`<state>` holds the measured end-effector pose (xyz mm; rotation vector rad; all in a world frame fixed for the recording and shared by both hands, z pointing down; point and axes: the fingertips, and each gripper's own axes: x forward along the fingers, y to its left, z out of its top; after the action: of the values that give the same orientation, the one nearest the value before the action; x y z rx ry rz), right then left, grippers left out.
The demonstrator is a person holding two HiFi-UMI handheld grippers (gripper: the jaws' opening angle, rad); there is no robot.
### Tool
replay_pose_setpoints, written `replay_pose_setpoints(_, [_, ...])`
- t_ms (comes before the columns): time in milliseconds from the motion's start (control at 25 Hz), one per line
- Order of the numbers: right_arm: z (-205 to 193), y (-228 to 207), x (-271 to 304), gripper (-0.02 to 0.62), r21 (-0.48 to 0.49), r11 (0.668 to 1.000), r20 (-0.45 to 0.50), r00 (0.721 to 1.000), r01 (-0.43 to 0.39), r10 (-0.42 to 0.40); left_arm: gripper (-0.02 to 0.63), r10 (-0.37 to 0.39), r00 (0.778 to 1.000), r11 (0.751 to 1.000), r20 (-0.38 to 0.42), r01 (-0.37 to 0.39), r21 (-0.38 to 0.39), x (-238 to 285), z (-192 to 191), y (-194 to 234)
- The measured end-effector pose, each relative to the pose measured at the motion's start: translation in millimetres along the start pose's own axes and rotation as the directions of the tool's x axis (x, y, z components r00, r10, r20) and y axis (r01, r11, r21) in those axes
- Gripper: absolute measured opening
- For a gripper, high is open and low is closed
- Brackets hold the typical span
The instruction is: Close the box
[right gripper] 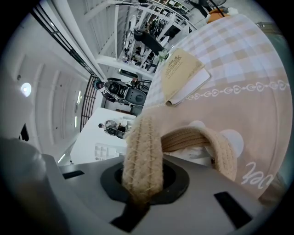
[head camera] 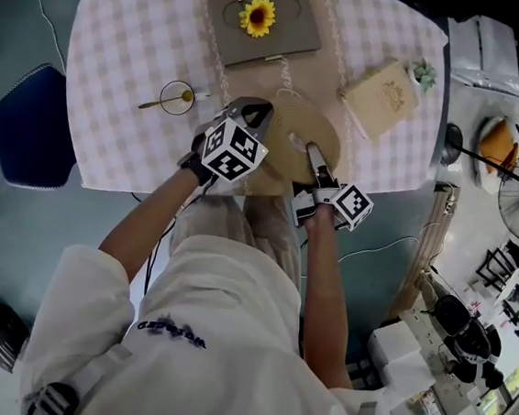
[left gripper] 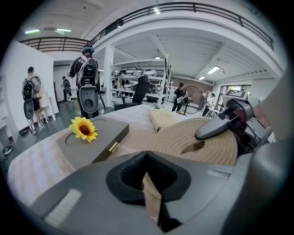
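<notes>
In the head view, the left tool [head camera: 250, 112] and the right tool [head camera: 296, 142] partly cover the round beige woven lid [head camera: 296, 123], and its near rim is hidden. In the right gripper view, the beige woven strap [right gripper: 143, 158] masks the pad faces. The gold print on the tan hardcover book [head camera: 383, 97] is too small to read.

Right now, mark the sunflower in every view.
Head view: sunflower top centre, on the grey box.
Left gripper view: left of centre, on that box.
Right gripper view: not in it.
Shared landmark: the cream book, in all three views.
</notes>
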<state>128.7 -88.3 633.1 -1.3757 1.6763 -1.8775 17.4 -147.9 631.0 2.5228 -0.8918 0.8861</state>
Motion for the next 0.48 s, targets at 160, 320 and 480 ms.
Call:
replay_pose_setpoints(160, [-2,-2,3,0.034,-0.029,1.000,-0.013,1.000,0.009,-0.010,0.002,0.001,1.000,1.000,-0.012,-0.001,0.001,7,-5,0])
replay_pose_setpoints(320, [-4,-3,4,0.034,-0.064,0.997,-0.035,0.999,0.031,-0.033,0.002,0.000,1.000,1.000,-0.028,0.000,0.014,11,-10,-1])
replay_pose_setpoints(480, [-6,-5,7,0.034,-0.083,0.996,-0.055,0.998,0.038,-0.043,0.002,0.002,0.999,1.000,-0.048,-0.001,0.006,14,-16,-2])
